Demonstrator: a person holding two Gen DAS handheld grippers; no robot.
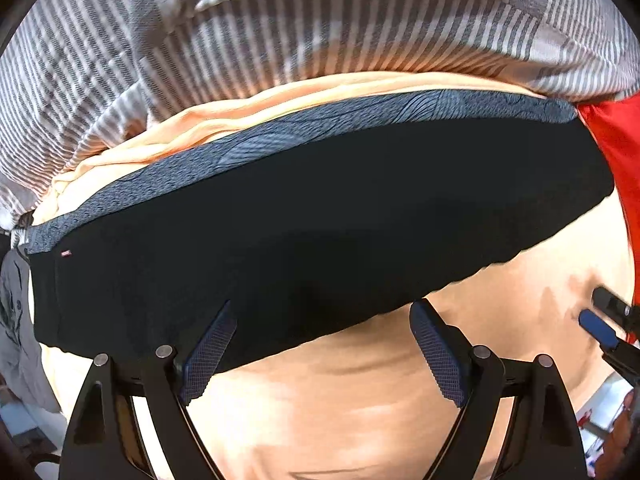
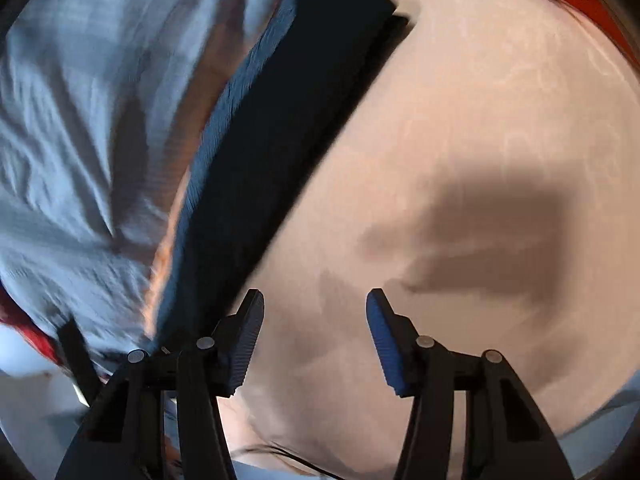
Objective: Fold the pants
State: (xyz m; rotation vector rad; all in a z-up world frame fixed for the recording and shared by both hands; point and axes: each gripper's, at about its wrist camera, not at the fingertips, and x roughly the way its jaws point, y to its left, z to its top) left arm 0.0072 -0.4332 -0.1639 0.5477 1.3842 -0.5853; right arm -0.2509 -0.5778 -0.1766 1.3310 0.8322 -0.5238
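The black pants (image 1: 320, 216) lie folded in a long band on a peach sheet (image 1: 328, 408), with a grey-blue patterned waistband (image 1: 280, 136) along their far edge. My left gripper (image 1: 324, 344) is open and empty, just above the near edge of the pants. In the right wrist view the pants (image 2: 288, 128) run from the lower left to the top centre. My right gripper (image 2: 316, 336) is open and empty over the bare sheet (image 2: 460, 120), to the right of the pants. Its blue fingertip also shows in the left wrist view (image 1: 600, 326) at the far right.
A grey-and-white striped cover (image 1: 280, 28) lies bunched behind the pants; it also shows in the right wrist view (image 2: 80, 120). A red cloth (image 1: 616, 140) lies at the right end of the pants. A grey garment (image 1: 16, 320) hangs at the left edge.
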